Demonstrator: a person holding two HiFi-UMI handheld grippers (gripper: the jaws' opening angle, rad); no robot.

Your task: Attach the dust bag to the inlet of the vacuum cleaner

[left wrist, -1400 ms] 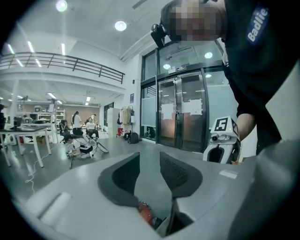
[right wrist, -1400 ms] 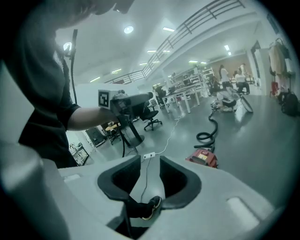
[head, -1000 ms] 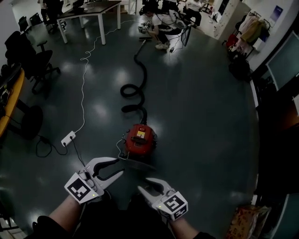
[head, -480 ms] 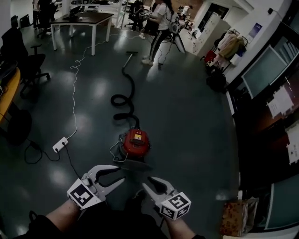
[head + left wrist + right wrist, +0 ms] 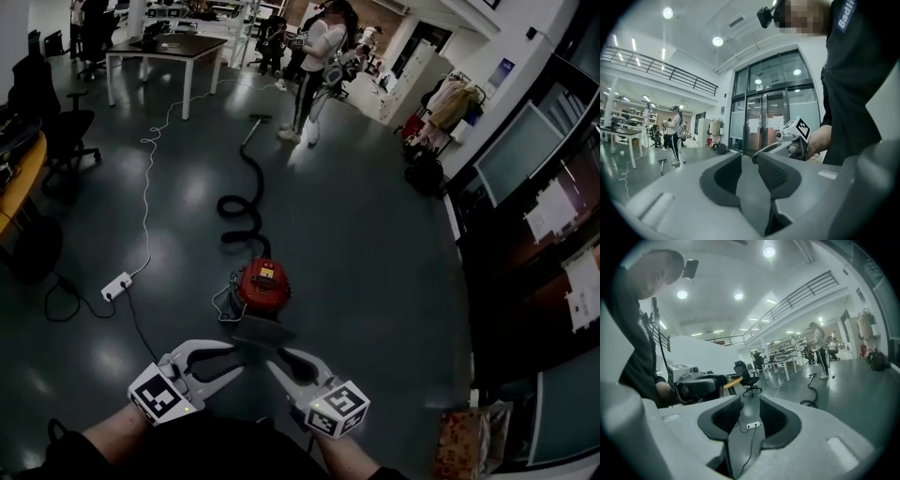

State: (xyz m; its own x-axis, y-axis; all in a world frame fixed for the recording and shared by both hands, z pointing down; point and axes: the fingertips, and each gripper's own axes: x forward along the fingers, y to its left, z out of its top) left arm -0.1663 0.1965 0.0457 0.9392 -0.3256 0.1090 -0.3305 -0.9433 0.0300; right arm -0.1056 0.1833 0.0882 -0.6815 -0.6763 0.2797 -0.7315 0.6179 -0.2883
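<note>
Head view, with both gripper views. The vacuum cleaner (image 5: 262,284), red and round, is shown on the dark floor ahead of the person. Its black hose (image 5: 239,202) is laid in curves away toward a standing person (image 5: 314,56). A flat grey piece (image 5: 262,330) is seen touching the near side of the vacuum cleaner. Whether it is the dust bag or a lid cannot be told.

The left gripper (image 5: 236,357) and the right gripper (image 5: 278,359) are held side by side at the lower edge, tips turned toward each other and nearly meeting. In the head view the grey piece is seen just beyond both sets of fingertips, between them and the red body, and is touched by neither.

In the left gripper view the jaws are seen apart and closing, with nothing pressed by the ribbed pads; only plain grey is seen in the gap. In the right gripper view the jaws are likewise parted and empty; floor, a cable and a white power strip (image 5: 753,425) are seen through the gap. The vacuum cleaner is framed in neither gripper view, both being aimed across the room.
</note>
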